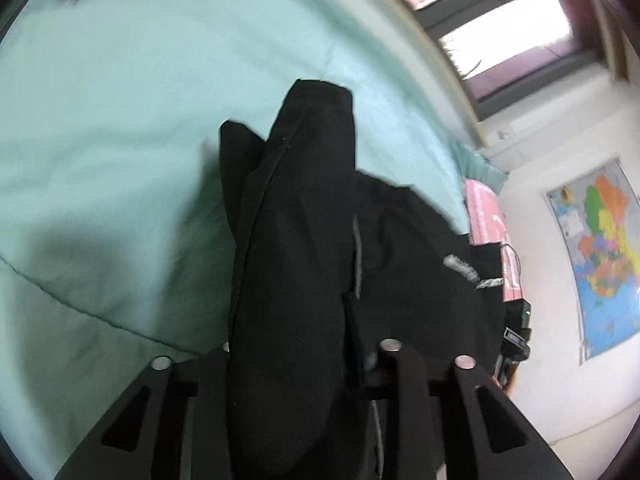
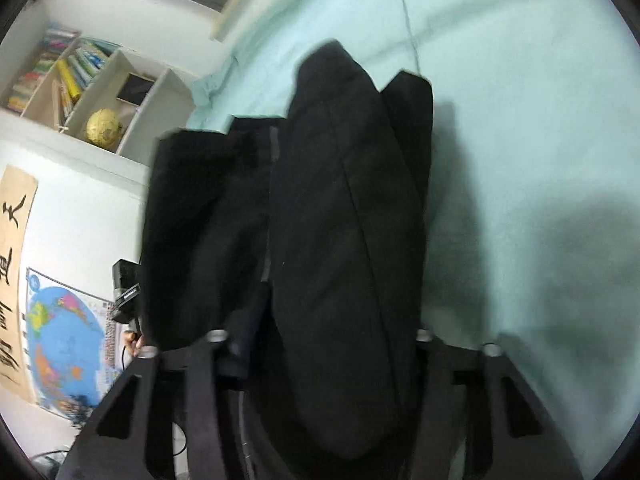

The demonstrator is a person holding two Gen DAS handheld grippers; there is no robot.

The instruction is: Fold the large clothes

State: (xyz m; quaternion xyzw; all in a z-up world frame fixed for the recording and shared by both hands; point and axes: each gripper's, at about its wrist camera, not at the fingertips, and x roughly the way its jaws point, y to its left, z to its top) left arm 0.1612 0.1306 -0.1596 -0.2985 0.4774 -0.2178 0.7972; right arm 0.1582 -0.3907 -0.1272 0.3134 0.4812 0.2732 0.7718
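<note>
A large black garment (image 1: 304,240) hangs from my left gripper (image 1: 296,360), which is shut on a thick fold of it; the fabric hides the fingertips. It carries a pale logo (image 1: 472,272) and a grey zip line. In the right wrist view the same black garment (image 2: 344,240) drapes over my right gripper (image 2: 320,344), which is shut on it too. Both grippers hold the garment lifted above a mint-green bed sheet (image 1: 120,120), which also shows in the right wrist view (image 2: 520,120). The garment's lower ends hang toward the sheet.
The other gripper's body (image 1: 516,336) shows past the garment, as does its counterpart (image 2: 128,292). A window (image 1: 508,36), a wall map (image 1: 600,252), a pink item (image 1: 488,212), a bookshelf (image 2: 72,76) with a globe (image 2: 103,126), and a calligraphy scroll (image 2: 16,240) surround the bed.
</note>
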